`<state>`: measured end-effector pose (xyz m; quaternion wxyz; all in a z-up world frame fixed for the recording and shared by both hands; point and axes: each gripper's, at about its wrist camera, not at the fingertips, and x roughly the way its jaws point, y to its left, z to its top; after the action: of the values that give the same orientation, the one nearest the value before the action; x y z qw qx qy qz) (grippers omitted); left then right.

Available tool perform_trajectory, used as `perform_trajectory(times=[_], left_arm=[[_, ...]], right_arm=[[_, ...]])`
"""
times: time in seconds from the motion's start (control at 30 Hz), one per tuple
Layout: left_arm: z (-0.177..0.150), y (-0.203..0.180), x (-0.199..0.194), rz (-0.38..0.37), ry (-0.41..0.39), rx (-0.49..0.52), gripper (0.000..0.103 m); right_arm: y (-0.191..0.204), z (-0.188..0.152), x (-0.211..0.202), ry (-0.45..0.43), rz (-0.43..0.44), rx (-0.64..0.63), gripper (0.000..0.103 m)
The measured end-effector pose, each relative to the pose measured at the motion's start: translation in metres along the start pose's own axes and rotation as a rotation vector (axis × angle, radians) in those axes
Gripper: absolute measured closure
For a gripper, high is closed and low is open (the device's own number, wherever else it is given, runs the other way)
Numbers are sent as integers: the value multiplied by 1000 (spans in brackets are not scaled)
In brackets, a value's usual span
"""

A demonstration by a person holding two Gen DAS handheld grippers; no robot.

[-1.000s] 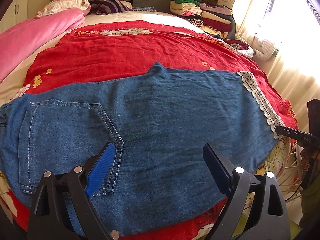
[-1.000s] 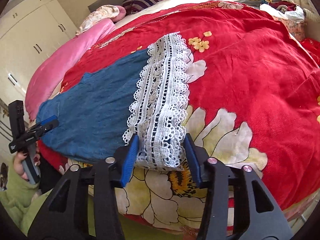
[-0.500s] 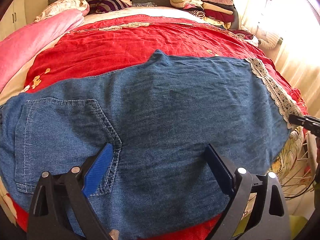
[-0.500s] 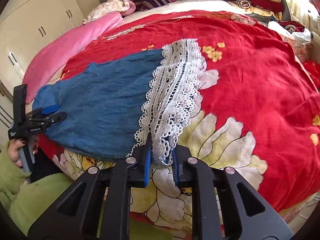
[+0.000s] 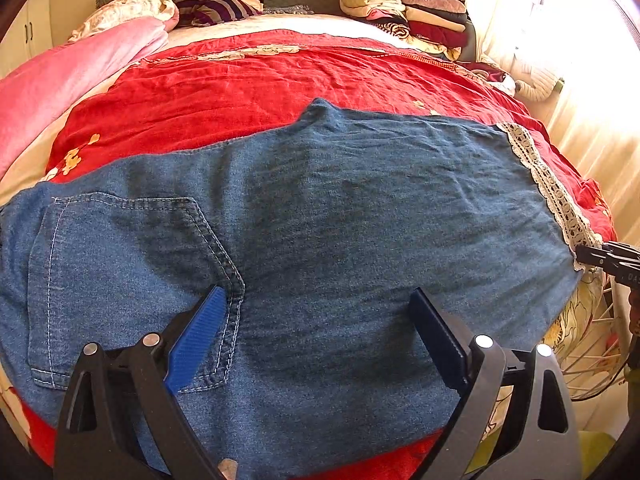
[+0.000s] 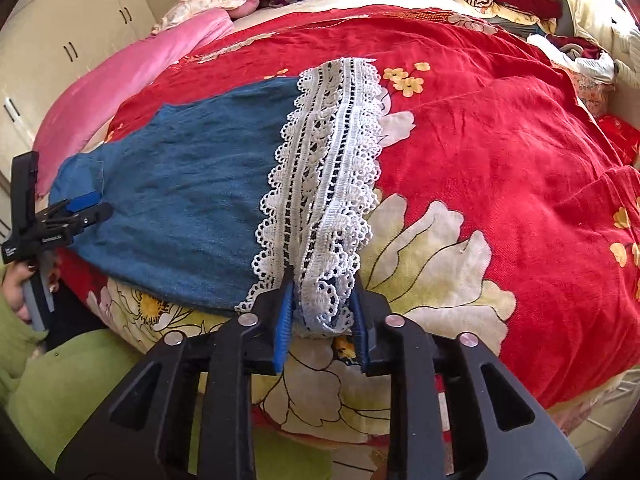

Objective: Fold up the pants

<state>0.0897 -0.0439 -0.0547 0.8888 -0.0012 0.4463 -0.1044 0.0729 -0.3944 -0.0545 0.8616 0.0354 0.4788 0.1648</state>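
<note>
Pants spread flat on red bed cover, filling middle of left-wrist frame, long axis running left to right: pocket end at lower left, lace hem at right edge. Left claw wide open, hovering over pocket end, gripping nothing. Right claw at bottom centre of right-wrist frame, straddling near corner of hem, lace bunched between pads; jaws just been opening again after a tight pinch half a second ago, so grip looks loose, hard to say whether pads bear on lace. Hem nearest right claw, waist end nearest left. Likely next: hem carried along long axis toward waist. Compared with a second ago, right claw narrower around lace and hem corner gathered up; left claw and pants much the same.
</note>
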Motion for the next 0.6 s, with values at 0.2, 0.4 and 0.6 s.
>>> perform_trajectory(times=[0.2, 0.4, 0.6], left_arm=[[1, 2, -4, -16, -16, -14, 11], [3, 0, -23, -39, -62, -20, 11], [5, -14, -32, -54, -82, 23, 10]], right_arm=[[-2, 1, -20, -53, -43, 6, 67], [22, 13, -47, -183, -63, -67, 52], [67, 18, -33, -195, 18, -174, 43]])
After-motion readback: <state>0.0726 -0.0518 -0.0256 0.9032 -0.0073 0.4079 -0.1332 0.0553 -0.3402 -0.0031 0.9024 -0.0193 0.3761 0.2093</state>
